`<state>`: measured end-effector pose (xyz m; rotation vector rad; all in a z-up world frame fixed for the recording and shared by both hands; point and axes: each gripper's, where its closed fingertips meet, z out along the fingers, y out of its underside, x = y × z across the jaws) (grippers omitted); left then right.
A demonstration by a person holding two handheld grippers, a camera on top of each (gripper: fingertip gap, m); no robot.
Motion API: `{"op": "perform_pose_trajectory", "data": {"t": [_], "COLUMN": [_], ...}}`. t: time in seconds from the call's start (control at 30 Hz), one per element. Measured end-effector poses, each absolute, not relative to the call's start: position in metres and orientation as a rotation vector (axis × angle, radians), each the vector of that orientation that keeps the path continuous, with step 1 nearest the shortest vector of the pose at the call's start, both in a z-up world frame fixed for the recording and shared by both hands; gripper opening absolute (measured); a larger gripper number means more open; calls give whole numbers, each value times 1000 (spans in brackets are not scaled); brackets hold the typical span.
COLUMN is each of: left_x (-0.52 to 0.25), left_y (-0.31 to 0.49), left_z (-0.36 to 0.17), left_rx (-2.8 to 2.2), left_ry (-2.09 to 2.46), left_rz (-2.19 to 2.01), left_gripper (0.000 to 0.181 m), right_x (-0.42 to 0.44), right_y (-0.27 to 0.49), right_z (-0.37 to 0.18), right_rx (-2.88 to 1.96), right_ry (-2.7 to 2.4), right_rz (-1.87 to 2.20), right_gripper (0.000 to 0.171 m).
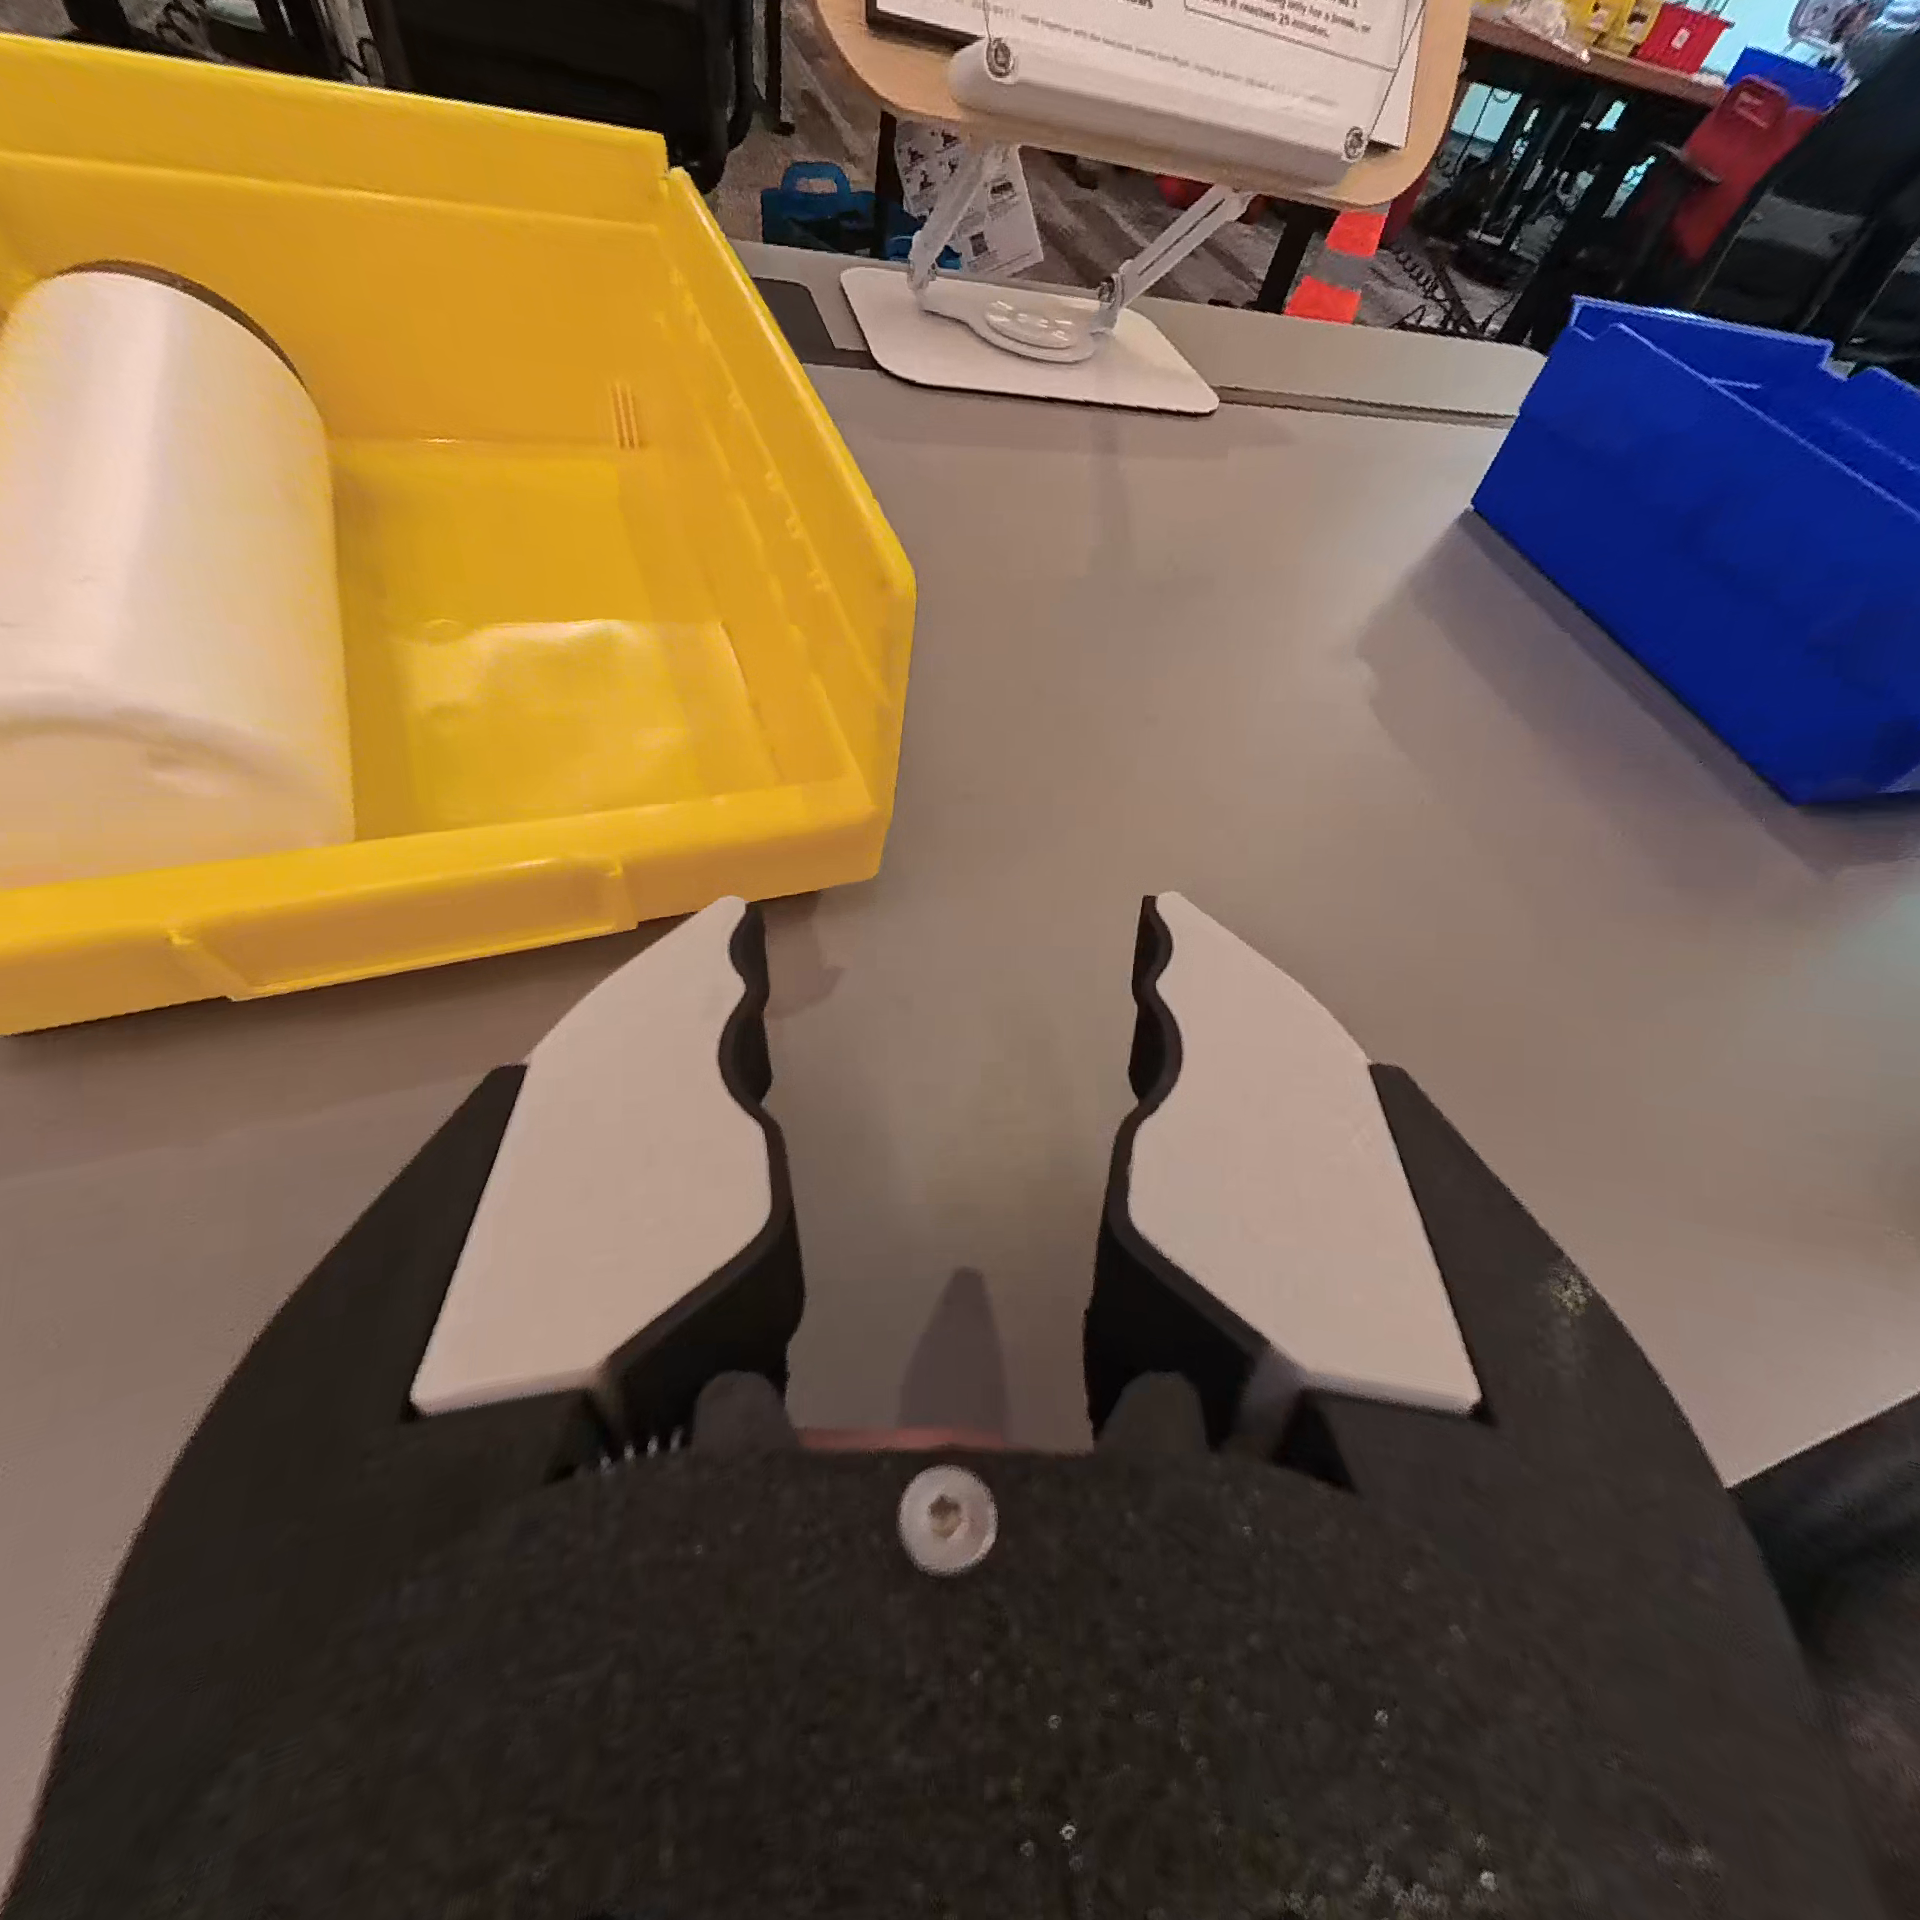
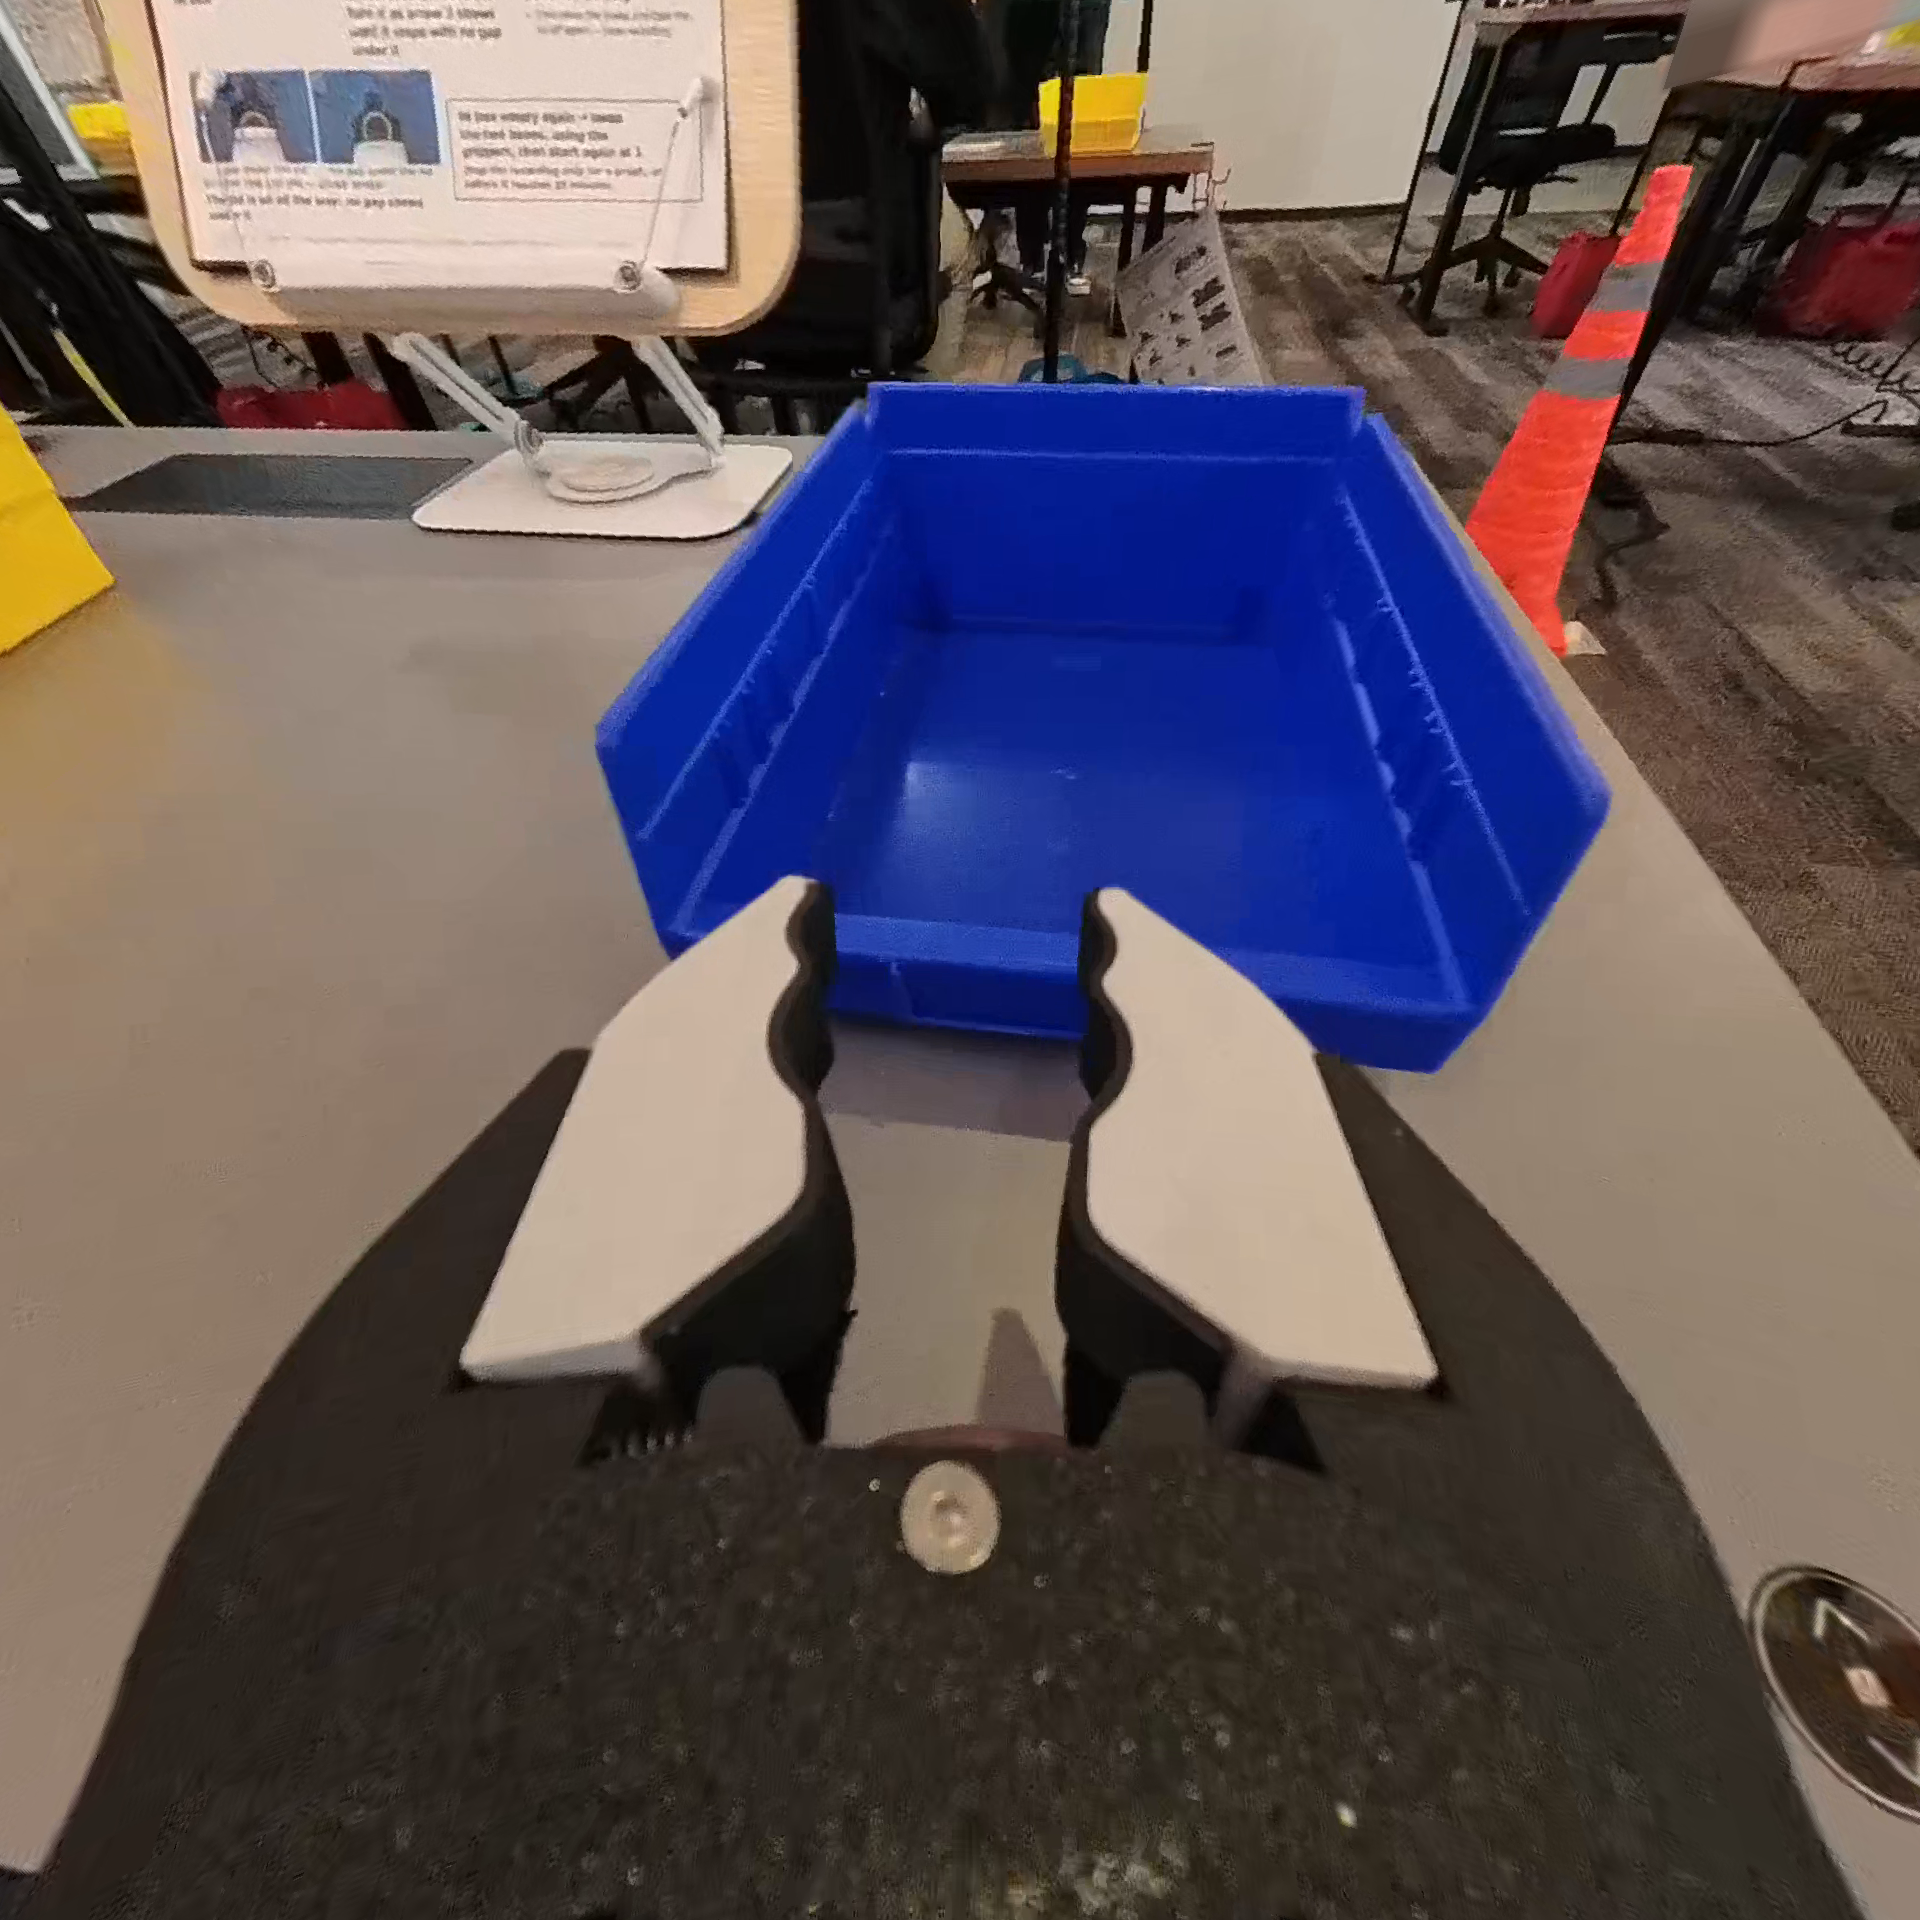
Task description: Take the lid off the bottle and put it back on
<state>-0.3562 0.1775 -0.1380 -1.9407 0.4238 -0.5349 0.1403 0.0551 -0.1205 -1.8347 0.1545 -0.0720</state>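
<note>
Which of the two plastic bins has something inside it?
The yellow bin, in the left wrist view: a white bottle lies in it. The blue bin holds nothing.

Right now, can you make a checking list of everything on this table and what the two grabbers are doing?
Surface: grey table, mostly bare.
Job's things: white bottle lying on its side in the yellow bin; lid not discernible.
Clutter: blue bin with nothing in it; white stand holding a sheet board.
Grippers: left gripper open, holding nothing; right gripper open, holding nothing, in front of the blue bin.
Cables: nothing seen on the table.
Surroundings: orange cone, desks, chairs, carpet.
</note>
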Motion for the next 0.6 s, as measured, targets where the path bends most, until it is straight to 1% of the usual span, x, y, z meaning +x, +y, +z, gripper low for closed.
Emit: {"op": "perform_pose_trajectory", "data": {"t": [0.2, 0.37, 0.4, 0.5, 0.53, 0.6], "left_x": [-361, -368, -369, -388, -397, -411], "left_y": [176, 178, 182, 213, 228, 265], "left_z": [-145, -136, -128, -111, -106, -94], "left_rx": [-1969, -1979, -1987, -2174, -2257, -2377], "left_ry": [432, 414, 419, 492, 524, 602], "left_rz": [-507, -506, -529, -427, -354, -230], "left_gripper": [67, 65, 67, 88, 90, 89], "right_x": [126, 124, 124, 120, 118, 114], "right_y": [65, 66, 67, 70, 70, 73], "right_z": [-126, -128, -129, -128, -128, -128], "right_rx": [-1865, -1871, -1874, -1870, -1868, -1868], "right_ry": [101, 112, 117, 117, 110, 99], "right_rz": [-73, -48, -43, -19, -12, 0], "right_gripper": [43, 42, 42, 42, 42, 42]}}
